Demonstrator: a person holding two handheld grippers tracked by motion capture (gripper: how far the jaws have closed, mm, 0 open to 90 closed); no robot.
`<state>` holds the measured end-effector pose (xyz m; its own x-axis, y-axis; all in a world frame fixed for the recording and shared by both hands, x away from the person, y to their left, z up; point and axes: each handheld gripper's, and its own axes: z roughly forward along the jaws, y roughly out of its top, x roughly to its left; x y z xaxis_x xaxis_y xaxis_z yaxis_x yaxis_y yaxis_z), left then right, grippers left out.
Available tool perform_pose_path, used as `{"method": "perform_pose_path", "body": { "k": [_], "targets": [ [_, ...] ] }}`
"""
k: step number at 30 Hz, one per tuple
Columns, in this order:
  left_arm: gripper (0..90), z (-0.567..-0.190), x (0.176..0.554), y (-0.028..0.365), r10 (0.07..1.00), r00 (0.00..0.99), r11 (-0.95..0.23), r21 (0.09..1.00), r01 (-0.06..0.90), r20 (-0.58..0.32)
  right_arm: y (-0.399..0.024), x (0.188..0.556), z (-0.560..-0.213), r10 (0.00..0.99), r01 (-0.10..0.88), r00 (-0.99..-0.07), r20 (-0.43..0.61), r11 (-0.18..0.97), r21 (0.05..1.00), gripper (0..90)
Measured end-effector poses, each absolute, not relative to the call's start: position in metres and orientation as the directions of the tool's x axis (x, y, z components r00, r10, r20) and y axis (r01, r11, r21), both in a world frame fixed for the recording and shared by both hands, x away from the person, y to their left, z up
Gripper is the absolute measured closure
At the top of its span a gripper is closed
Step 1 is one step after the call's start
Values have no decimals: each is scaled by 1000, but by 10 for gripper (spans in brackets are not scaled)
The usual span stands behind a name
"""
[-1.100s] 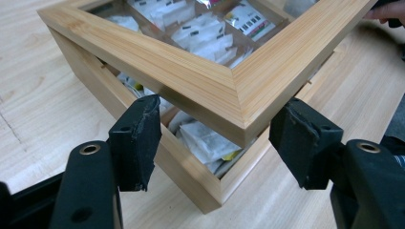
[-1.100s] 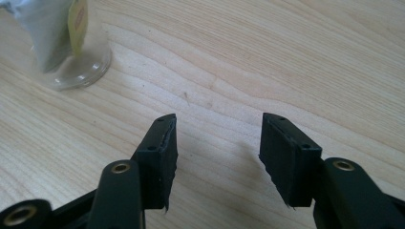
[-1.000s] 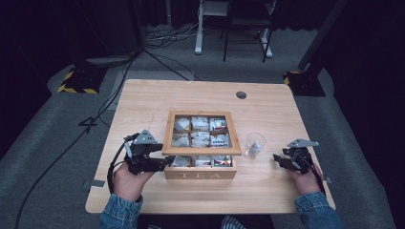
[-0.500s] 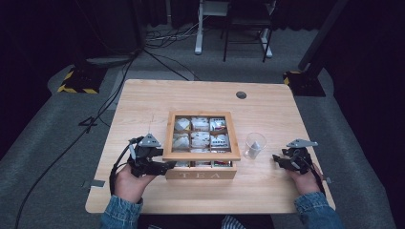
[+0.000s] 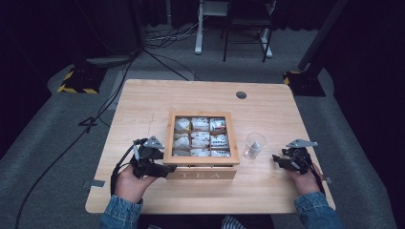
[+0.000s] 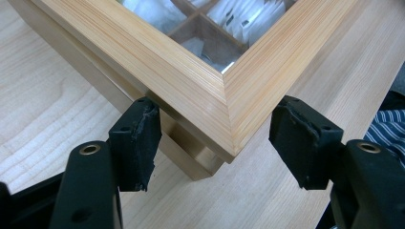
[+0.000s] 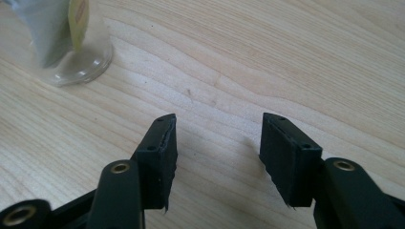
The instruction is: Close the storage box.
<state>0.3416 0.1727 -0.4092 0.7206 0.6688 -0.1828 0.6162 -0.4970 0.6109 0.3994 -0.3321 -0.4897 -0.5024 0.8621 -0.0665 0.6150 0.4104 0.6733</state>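
Note:
A wooden tea box (image 5: 200, 172) marked "TEA" stands mid-table, its glass-paned lid (image 6: 191, 81) over compartments of tea bags (image 5: 199, 124). My left gripper (image 5: 167, 168) is at the box's front left corner. In the left gripper view its jaws (image 6: 219, 138) are open and straddle the lid's corner; the left pad (image 6: 138, 138) is close under the lid's edge and the right pad (image 6: 301, 136) stands apart from it. My right gripper (image 5: 278, 160) rests open over bare wood (image 7: 217, 133), right of a clear glass (image 5: 253, 145) that holds a tea bag (image 7: 52, 33).
The light wooden table (image 5: 143, 105) has a round cable hole (image 5: 241, 95) at the back right. Dark floor with cables and chair legs lies beyond the far edge. The person's sleeves come in at the near edge.
My left gripper has edged a little nearer the box's front left corner. The right gripper, the box and the glass have stayed put.

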Motion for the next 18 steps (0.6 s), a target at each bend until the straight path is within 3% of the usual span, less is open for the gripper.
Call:
{"method": "perform_pose_path", "body": {
  "k": [18],
  "targets": [
    [349,-416,344,167,670,726,-550,550,628,-159,-332,399,-490,862,616,-502,-64,409,674,473]
  ]
}}
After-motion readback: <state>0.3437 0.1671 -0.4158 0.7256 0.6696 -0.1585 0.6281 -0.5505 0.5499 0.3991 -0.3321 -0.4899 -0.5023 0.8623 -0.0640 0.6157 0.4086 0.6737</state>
